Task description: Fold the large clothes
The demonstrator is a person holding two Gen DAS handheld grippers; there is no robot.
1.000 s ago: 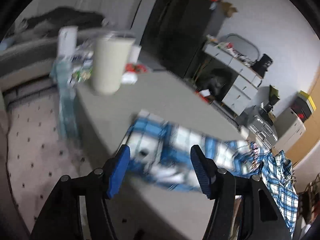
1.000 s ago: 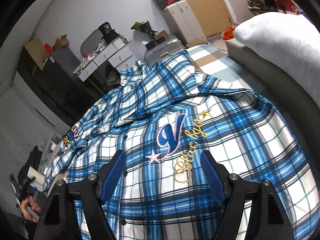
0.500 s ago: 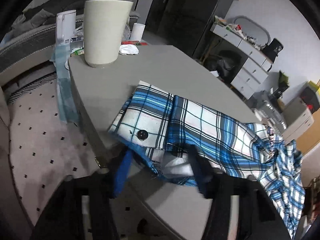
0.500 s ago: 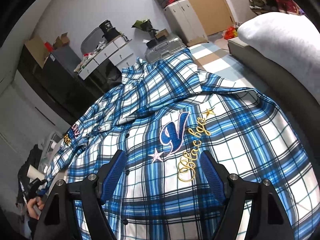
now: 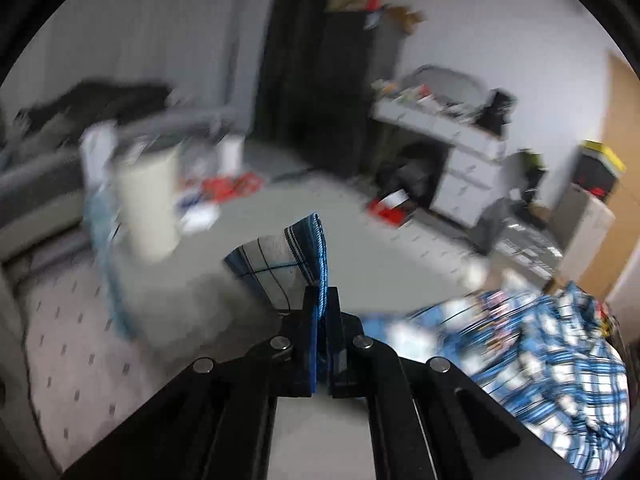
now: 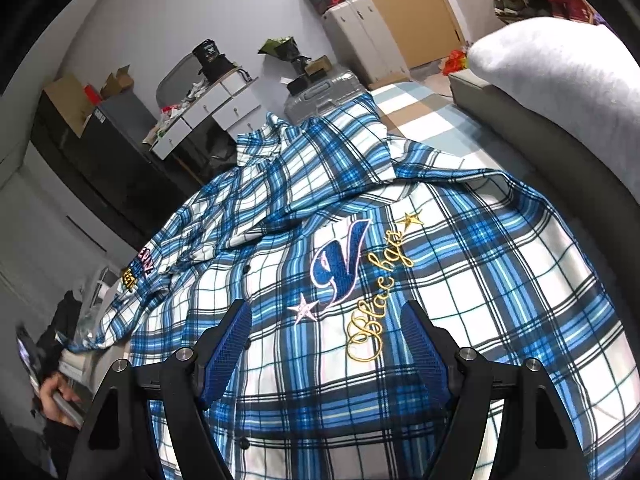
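Now that your left gripper (image 5: 322,312) has clamped tight on the sleeve cuff (image 5: 292,246), you've got the fabric pinched and standing up out of the jaws toward twelve o'clock. A moment ago those jaws stood wide with the cuff lying flat on the grey table (image 5: 360,240) between them; now the cuff is off the surface and the whole left view is smeared with motion. That tells me you've made the pick and the sleeve fold is under way, so the next job, as I read it, is carrying that cuff across onto the shirt body.

Over on your right gripper (image 6: 326,344), nothing has shifted: the blue pads sit well apart, gripping nothing, hovering over the chest of the blue plaid shirt (image 6: 460,280), with the embroidered V logo (image 6: 340,264) just past the tips at twelve o'clock. The shirt lies spread front-up over the table, collar away at about eleven, its bulk showing in the left view at four o'clock.

Further out, containers. A tall cream cup (image 5: 148,200) stands upright on the table's far end at ten o'clock from the left claw; too blurred to tell what's in it. On the dark cabinet at ten o'clock in the right view, open cardboard boxes (image 6: 72,100) sit with flaps up, contents unseen. A silver suitcase (image 6: 320,94) stands shut beyond the collar.
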